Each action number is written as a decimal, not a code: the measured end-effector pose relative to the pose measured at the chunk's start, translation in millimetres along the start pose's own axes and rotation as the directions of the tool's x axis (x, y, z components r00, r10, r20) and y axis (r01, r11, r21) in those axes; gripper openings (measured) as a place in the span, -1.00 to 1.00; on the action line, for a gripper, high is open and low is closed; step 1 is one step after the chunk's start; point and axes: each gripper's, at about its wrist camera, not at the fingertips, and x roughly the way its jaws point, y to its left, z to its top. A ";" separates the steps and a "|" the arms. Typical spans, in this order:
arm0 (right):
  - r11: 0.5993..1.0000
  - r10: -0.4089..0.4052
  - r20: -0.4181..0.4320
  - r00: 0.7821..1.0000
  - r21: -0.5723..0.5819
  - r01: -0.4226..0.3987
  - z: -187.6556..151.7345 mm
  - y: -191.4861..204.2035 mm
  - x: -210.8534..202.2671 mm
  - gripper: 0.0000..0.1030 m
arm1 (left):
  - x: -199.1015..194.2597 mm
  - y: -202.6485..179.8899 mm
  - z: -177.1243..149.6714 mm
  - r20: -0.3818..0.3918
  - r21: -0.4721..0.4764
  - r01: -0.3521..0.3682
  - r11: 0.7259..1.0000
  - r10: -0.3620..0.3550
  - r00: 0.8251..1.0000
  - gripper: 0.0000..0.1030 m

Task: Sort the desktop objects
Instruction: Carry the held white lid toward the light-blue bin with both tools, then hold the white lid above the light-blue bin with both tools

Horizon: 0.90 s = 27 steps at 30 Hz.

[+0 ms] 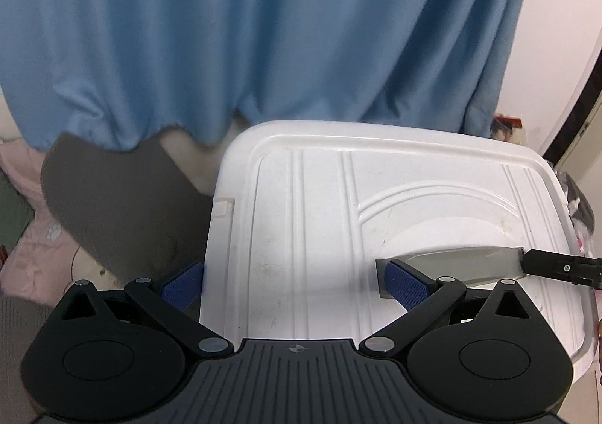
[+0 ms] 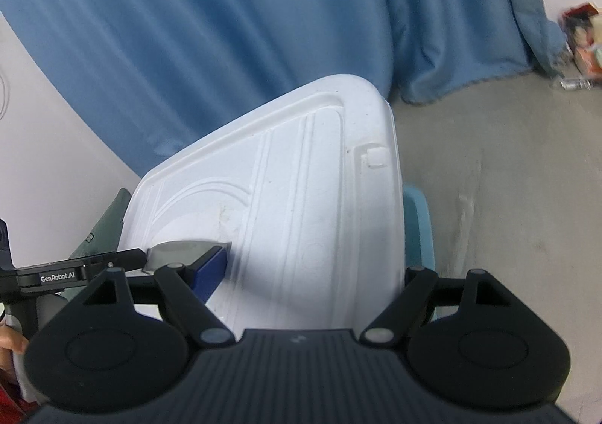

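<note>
So your left gripper (image 1: 297, 281) is spread wide over the white lid (image 1: 376, 198), which fills the lower middle of both views. Its left finger (image 1: 184, 286) sits just off the lid's left edge, and its right finger (image 1: 408, 284) is over the lid's top, lower right of the frame. Nothing's pinched as far as I can see, though I can't tell if that left pad actually touches the edge.

Your right gripper (image 2: 314, 266) looks the same, mirrored. The jaws are wide apart and the left finger (image 2: 210, 267) is over the lid, right up against the other gripper's grey metal finger. The right finger drops behind the lid's right edge, so its tip is hidden and there's no clear grip.

A pale blue bin (image 2: 417, 220) peeks out under the lid. There's a blue curtain (image 1: 263, 28) across the top and grey floor (image 2: 489, 160) at right.
</note>
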 end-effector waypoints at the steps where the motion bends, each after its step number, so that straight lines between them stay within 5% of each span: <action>1: 1.000 0.000 -0.008 1.000 0.005 0.000 -7.5 -2.3 -1.7 0.57 | -3.4 -1.3 -9.4 -0.003 0.000 -0.002 1.000 0.002 1.000 0.98; 14: 1.000 0.006 -0.055 0.998 0.018 -0.005 -96.1 -18.1 -24.6 0.57 | -56.3 -5.0 -128.6 -0.040 -0.009 0.003 1.000 -0.003 0.999 0.98; 27: 0.999 0.012 -0.074 0.997 0.053 -0.008 -173.8 10.4 -62.1 0.57 | -93.4 11.5 -213.6 -0.059 -0.005 0.001 1.000 -0.001 0.998 0.98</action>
